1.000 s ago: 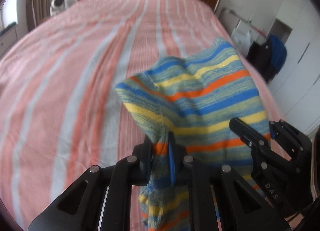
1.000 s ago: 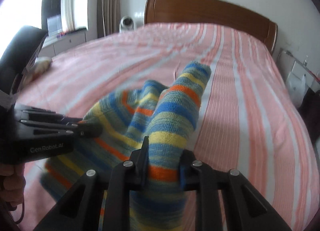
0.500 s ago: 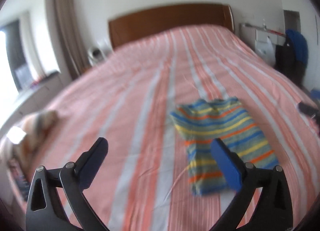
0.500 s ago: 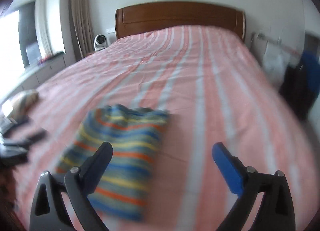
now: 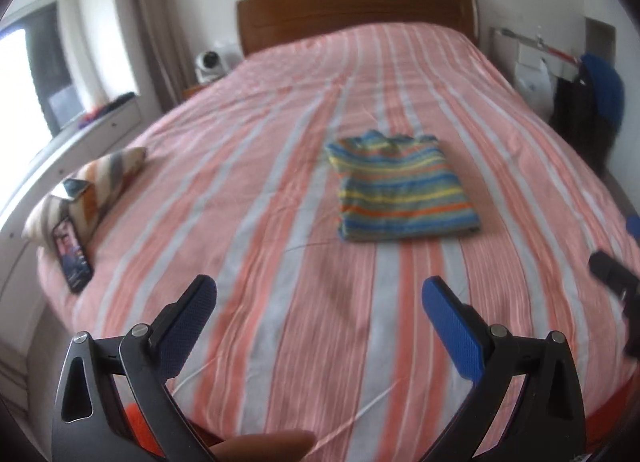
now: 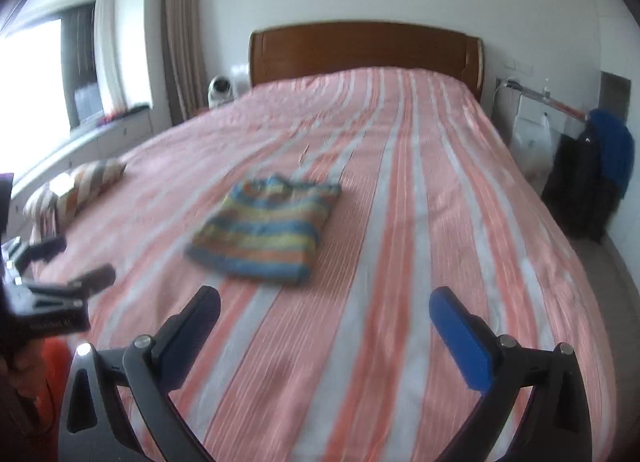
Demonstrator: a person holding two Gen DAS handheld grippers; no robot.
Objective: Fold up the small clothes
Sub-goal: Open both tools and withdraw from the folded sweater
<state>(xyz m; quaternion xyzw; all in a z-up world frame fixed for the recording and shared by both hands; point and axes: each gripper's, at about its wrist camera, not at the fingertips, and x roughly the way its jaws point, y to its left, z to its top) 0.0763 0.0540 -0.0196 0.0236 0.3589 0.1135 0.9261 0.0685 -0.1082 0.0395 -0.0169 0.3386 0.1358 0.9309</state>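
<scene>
Bedspread in pink, orange and grey stripes covers the whole bed, running back to a brown wooden headboard at the far wall. Folded into a tidy rectangle, the striped garment in blue, yellow, green and orange lies flat on the bedspread, about mid-bed and a little right of centre in the left wrist view; in the right wrist view the same garment sits left of centre and looks blurred.

The left tongs stand wide, nothing between their blue pads, near the foot of the bed and well apart from the garment. The right tongs are likewise wide and hold nothing, also near the foot.

On the left edge of the bed rests a striped cushion, with a phone leaning against its near end. A small white round device stands far left beside the headboard. Dark and blue clothing hangs at the far right.
</scene>
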